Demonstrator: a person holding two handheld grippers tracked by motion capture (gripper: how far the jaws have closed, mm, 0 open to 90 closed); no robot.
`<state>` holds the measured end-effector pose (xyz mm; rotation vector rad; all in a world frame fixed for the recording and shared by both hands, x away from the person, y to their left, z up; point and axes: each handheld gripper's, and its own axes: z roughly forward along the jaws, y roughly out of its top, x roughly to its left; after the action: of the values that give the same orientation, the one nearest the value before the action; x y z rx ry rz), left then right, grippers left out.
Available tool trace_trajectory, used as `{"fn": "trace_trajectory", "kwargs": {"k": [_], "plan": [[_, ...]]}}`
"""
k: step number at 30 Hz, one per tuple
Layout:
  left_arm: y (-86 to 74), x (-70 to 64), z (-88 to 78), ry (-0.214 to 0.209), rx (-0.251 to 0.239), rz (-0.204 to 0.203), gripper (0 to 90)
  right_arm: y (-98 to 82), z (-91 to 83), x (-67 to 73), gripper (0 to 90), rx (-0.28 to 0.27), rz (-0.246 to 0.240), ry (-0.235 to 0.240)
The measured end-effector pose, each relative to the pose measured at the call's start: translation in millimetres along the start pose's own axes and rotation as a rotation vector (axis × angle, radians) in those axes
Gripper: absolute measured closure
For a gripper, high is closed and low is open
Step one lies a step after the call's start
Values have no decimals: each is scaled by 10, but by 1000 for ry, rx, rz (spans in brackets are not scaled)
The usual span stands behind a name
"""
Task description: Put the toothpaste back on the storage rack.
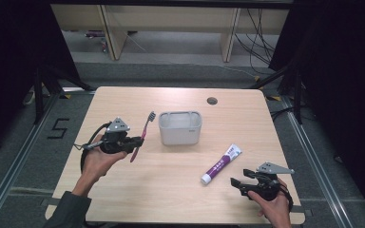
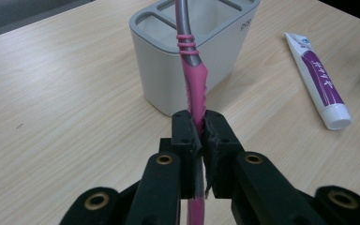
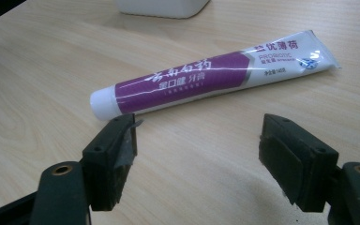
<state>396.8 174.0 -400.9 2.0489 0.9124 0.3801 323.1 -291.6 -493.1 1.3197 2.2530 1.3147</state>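
As counted: one toothbrush (gripped), one toothpaste tube.

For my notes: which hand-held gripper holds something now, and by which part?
The left hand-held gripper clamps the pink toothbrush on its handle. The right hand-held gripper is open and holds nothing.

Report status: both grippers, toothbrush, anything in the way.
Left gripper shut on toothbrush, beside holder. Right gripper open, short of toothpaste. Path unobstructed.
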Motion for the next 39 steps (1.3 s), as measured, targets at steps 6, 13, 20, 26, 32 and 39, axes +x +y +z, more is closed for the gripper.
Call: {"fn": "trace_trajectory", "kwargs": {"k": [6, 13, 20, 26, 32, 39], "plan": [[38, 6, 12, 9, -20, -5, 832, 1, -7, 25, 290, 3, 25, -8], [143, -4, 13, 15, -80, -32, 832, -2, -9, 23, 290, 2, 30, -11], [262, 0, 66, 9, -133, -56, 832, -1, -7, 21, 290, 0, 22, -10], [405, -8, 145, 6, -189, -76, 832, 0, -7, 12, 290, -3, 13, -11], [526, -12, 223, 5, -234, -89, 832, 2, -9, 8, 290, -3, 9, -10], [660, -22, 325, 10, -291, -97, 832, 2, -5, 6, 290, -7, 5, -8]]}}
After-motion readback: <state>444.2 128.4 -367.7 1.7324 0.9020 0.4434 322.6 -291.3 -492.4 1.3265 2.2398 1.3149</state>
